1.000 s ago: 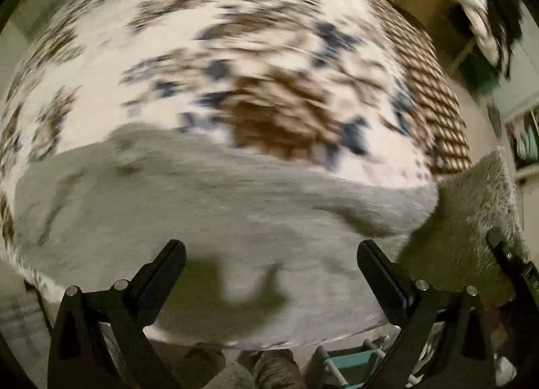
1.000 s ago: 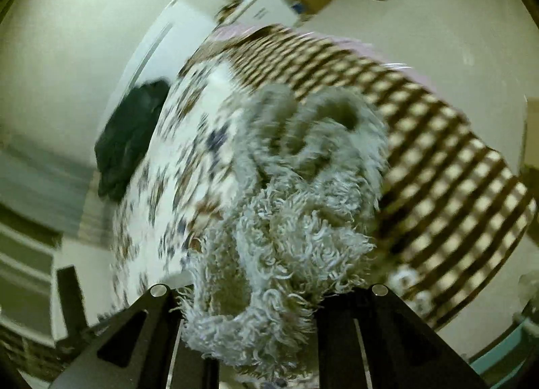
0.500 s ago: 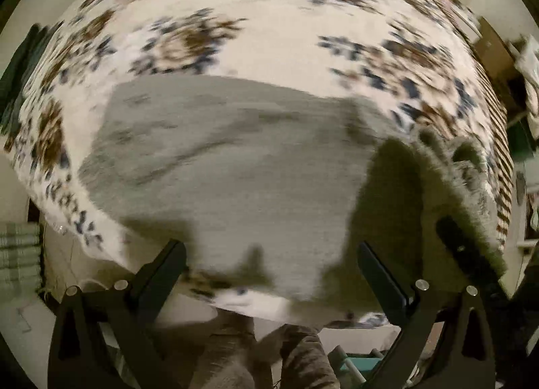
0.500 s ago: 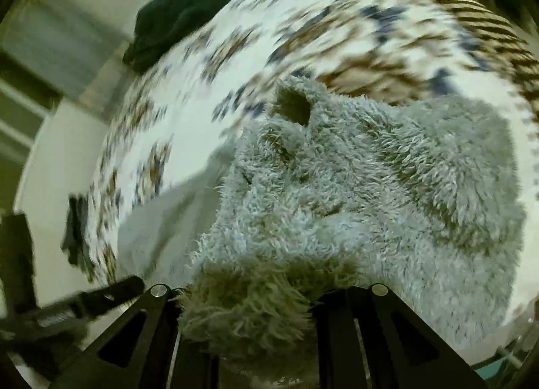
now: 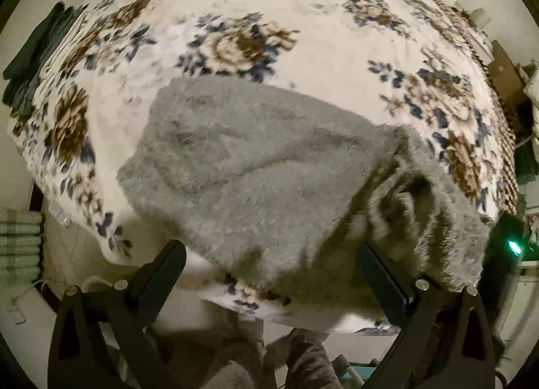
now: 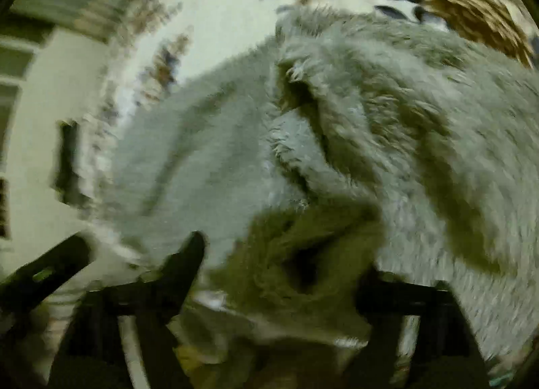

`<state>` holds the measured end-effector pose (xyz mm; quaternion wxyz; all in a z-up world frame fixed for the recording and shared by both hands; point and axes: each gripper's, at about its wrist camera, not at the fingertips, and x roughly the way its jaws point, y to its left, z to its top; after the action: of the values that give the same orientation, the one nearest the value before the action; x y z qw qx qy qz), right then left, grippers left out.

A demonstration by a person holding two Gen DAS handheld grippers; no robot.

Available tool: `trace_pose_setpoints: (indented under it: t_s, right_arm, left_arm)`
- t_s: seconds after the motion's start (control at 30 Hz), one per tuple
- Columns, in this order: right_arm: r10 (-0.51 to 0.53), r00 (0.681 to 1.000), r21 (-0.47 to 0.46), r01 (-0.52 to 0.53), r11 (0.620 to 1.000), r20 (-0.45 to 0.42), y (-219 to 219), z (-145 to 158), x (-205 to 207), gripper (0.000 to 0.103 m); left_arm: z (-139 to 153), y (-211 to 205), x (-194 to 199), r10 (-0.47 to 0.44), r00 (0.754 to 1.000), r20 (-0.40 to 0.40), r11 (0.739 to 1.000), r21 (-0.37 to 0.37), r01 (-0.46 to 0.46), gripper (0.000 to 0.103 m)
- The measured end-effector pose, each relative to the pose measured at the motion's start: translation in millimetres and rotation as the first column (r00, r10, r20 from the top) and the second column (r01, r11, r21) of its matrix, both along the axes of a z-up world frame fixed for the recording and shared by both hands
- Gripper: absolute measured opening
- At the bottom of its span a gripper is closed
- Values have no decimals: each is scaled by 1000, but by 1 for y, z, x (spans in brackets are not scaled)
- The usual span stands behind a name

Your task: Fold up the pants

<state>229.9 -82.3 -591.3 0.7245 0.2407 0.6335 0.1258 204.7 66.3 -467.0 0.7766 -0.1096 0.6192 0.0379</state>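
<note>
Since a second ago the right gripper [image 6: 283,254], then clamped on a bunch of the fluffy grey pants [image 5: 256,166], has swung down over the flowered bedspread [image 5: 235,18] and its jaws are opening, with a dark fold of the fleece still bunched between them, though blur hides whether the pads touch it. Most of the pants now lie spread flat on the bedspread near its front edge, their right end heaped in a rumpled fold. The left gripper [image 5: 269,254] hangs above that same front edge with its jaws wide and nothing between them. A dark green garment [image 5: 30,55] lies at the bedspread's far left edge, well apart from the pants.
</note>
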Motion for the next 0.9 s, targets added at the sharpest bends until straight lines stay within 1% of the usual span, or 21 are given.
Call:
trace_pose_setpoints:
  t_s: [0.07, 0.1, 0.17, 0.2, 0.27, 0.37, 0.47, 0.5, 0.53, 0.57, 0.6, 0.63, 0.67, 0.7, 0.77, 0.8, 0.83, 0.9]
  right_arm:
    - [-47, 999, 20, 47, 999, 13, -20, 15, -12, 84]
    - [-89, 996, 23, 88, 996, 21, -37, 25, -22, 84]
    - [-160, 987, 8, 160, 987, 19, -67, 36, -36, 84]
    - [-197, 980, -10, 197, 980, 14, -85, 38, -45, 84]
    - [-260, 966, -46, 260, 965, -1, -120, 39, -56, 84]
    - [-334, 942, -97, 329, 939, -33, -166, 31, -66, 84]
    - [-398, 916, -125, 389, 913, -54, -208, 20, -72, 84]
    - [-407, 912, -132, 397, 908, -54, -217, 18, -72, 84]
    - [-415, 908, -136, 405, 904, -55, -226, 15, -71, 84]
    - [-421, 905, -138, 411, 901, -55, -231, 12, -70, 84]
    - [-427, 902, -137, 417, 898, -57, -235, 10, -69, 84]
    - [-433, 899, -137, 422, 896, -60, -238, 9, -68, 84]
    - [-437, 897, -138, 426, 894, -63, -240, 8, -67, 84]
    - [-441, 895, -141, 429, 892, -66, -242, 7, -66, 84]
    - [-449, 891, -138, 437, 889, -70, -245, 4, -62, 84]
    - [-451, 889, -134, 440, 888, -72, -245, 3, -60, 84]
    - [-456, 887, -128, 445, 886, -74, -246, 3, -57, 84]
    - [-472, 878, -112, 463, 879, -79, -249, 1, -52, 84]
  left_arm:
    - [1, -9, 6, -21, 1000, 8, 1000, -16, 21, 103]
    - [0, -19, 11, -43, 999, 10, 998, -37, 44, 103]
    - [-4, -36, 19, -77, 997, 4, 995, -62, 77, 103]
    - [-8, -51, 27, -112, 994, 4, 991, -79, 112, 103]
    - [-16, -75, 39, -159, 987, 4, 985, -71, 159, 103]
    - [-30, -105, 57, -215, 977, -4, 975, -65, 214, 103]
    - [-51, -138, 72, -297, 955, -31, 954, -51, 295, 100]
    - [-57, -146, 74, -323, 945, -41, 946, -39, 322, 89]
    - [-63, -153, 75, -355, 934, -49, 935, -36, 353, 58]
    - [-67, -155, 76, -367, 929, -58, 930, -36, 365, 36]
    - [-74, -151, 78, -364, 928, -79, 931, -30, 363, 13]
    - [-75, -145, 79, -350, 933, -79, 937, -39, 348, 13]
    - [-76, -133, 82, -324, 944, -67, 946, -52, 321, 13]
    - [-75, -115, 85, -286, 957, -51, 958, -51, 284, 13]
    - [-77, -92, 88, -239, 969, -62, 970, -64, 235, 13]
    - [-76, -77, 89, -197, 978, -72, 977, -97, 190, 13]
    - [-74, -72, 88, -182, 980, -77, 977, -124, 172, 14]
    - [-68, -66, 83, -161, 982, -99, 969, -206, 138, 17]
